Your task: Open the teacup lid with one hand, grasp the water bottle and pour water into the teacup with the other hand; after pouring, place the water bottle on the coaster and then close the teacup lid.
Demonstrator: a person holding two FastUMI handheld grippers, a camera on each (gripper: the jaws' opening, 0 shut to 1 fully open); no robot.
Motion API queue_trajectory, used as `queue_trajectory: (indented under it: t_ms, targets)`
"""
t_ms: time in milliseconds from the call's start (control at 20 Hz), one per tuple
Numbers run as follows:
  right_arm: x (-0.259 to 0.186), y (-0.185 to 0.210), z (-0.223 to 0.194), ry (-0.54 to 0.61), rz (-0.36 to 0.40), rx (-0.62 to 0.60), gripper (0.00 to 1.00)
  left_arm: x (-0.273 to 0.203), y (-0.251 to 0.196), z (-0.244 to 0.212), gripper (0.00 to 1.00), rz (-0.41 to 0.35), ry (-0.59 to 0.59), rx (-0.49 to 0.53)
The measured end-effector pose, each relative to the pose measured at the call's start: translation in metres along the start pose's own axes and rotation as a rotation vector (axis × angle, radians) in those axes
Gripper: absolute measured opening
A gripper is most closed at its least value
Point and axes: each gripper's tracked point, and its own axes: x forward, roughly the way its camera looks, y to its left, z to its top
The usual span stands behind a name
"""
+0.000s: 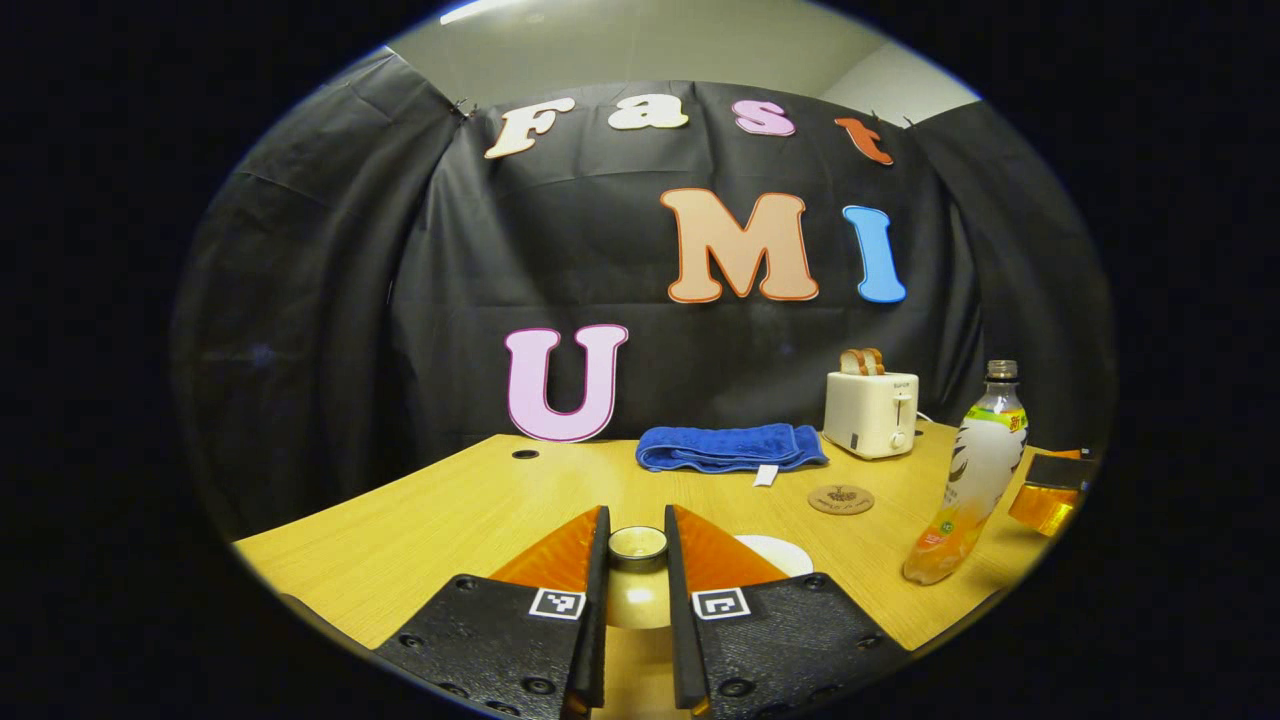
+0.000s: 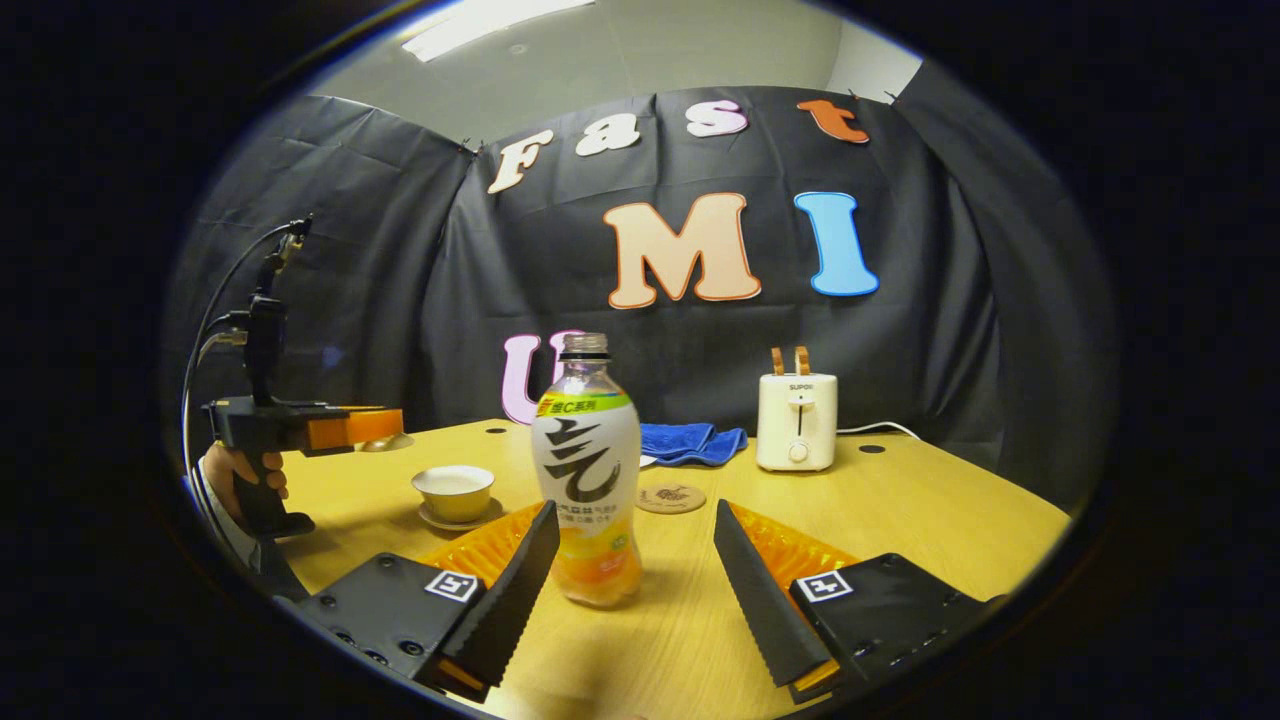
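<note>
My left gripper (image 1: 637, 514) is shut on the knob of the cream teacup lid (image 1: 637, 598) and holds it up off the cup. In the right gripper view, that gripper (image 2: 392, 426) hangs above and to the left of the open teacup (image 2: 453, 489), which stands on its saucer (image 2: 437, 520). The water bottle (image 2: 587, 470) stands upright on the table, just ahead of my right gripper (image 2: 633, 520), whose fingers are open on either side of it and not touching. The bottle (image 1: 972, 470) and the right gripper (image 1: 1050, 492) also appear at the right of the left gripper view.
A round brown coaster (image 2: 670, 497) lies behind the bottle. A white toaster (image 2: 797, 420) with bread and a folded blue towel (image 2: 695, 441) sit at the back of the wooden table (image 2: 930, 500). A hand (image 2: 247, 470) holds the left gripper.
</note>
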Motion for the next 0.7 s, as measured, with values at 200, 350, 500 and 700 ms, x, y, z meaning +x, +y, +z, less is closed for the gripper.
queue_trajectory:
  t_ms: [200, 350, 500, 700]
  targets:
    - [0.012, 0.012, -0.003, 0.018, 0.018, 0.001, 0.97, -0.004, 0.012, 0.001, 0.24, 0.020, -0.007, 0.003]
    - [0.023, 0.017, -0.007, 0.040, 0.026, 0.001, 0.98, -0.006, 0.021, -0.002, 0.24, 0.035, -0.002, -0.003]
    - [0.032, 0.022, -0.009, 0.057, 0.037, 0.000, 0.98, -0.008, 0.030, -0.005, 0.23, 0.051, 0.001, -0.015]
    - [0.043, 0.027, -0.017, 0.104, 0.050, -0.006, 0.97, -0.008, 0.041, -0.011, 0.24, 0.071, 0.009, -0.041]
